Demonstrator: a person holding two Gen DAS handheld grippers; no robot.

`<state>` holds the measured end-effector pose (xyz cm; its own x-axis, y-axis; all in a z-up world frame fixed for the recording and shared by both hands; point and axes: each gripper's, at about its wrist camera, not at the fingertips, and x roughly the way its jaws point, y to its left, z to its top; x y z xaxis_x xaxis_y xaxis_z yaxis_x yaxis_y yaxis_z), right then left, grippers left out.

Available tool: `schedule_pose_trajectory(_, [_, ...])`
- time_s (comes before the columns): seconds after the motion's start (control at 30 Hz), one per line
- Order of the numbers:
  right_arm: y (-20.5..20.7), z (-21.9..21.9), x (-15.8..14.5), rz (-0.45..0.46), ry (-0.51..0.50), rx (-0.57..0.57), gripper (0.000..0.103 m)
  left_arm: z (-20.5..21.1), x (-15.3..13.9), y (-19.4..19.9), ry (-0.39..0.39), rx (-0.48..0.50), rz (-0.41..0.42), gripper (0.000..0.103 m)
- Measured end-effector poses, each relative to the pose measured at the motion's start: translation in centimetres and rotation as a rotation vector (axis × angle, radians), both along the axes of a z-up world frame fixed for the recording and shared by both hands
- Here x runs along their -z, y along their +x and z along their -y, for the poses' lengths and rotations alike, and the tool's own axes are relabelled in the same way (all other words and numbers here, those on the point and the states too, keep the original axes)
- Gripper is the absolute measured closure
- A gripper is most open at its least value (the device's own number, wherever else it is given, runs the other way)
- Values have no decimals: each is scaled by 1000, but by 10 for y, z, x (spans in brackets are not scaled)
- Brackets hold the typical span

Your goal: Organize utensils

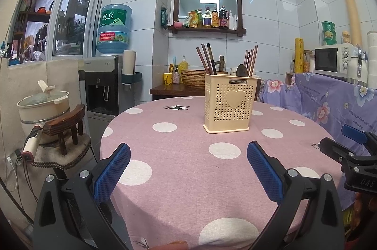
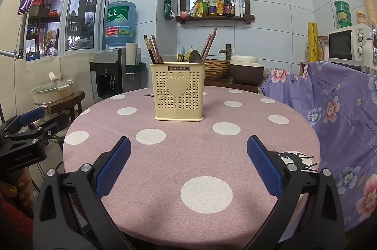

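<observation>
A cream perforated utensil holder (image 1: 229,104) with a heart on its front stands upright on the round pink polka-dot table (image 1: 179,170). It holds several brown chopsticks (image 1: 207,59) in its left and right parts and a dark wooden spoon (image 1: 242,70). It also shows in the right wrist view (image 2: 178,92), with chopsticks (image 2: 154,49) and the spoon (image 2: 195,56). My left gripper (image 1: 188,155) is open and empty, above the near table, short of the holder. My right gripper (image 2: 188,151) is open and empty, likewise short of the holder.
A purple floral cloth (image 2: 341,108) covers furniture at the right, with a microwave (image 2: 348,47) on it. A water dispenser (image 1: 103,85), a pot (image 1: 44,104) and a small wooden stool (image 1: 68,125) stand at the left. A wooden side table (image 1: 174,89) is behind.
</observation>
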<state>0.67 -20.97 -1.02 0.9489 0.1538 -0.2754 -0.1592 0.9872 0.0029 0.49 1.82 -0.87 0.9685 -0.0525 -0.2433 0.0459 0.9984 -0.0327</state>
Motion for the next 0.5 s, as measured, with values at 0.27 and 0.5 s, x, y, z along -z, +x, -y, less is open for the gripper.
schedule_pose_trajectory(0.27, [1,0,1,-4,2,3,6,0,0,0,-9,0,-4,5])
schedule_pose_trajectory(0.5, [1,1,2,-7,3,3,6,2,2,2,-11,-3,-14,5])
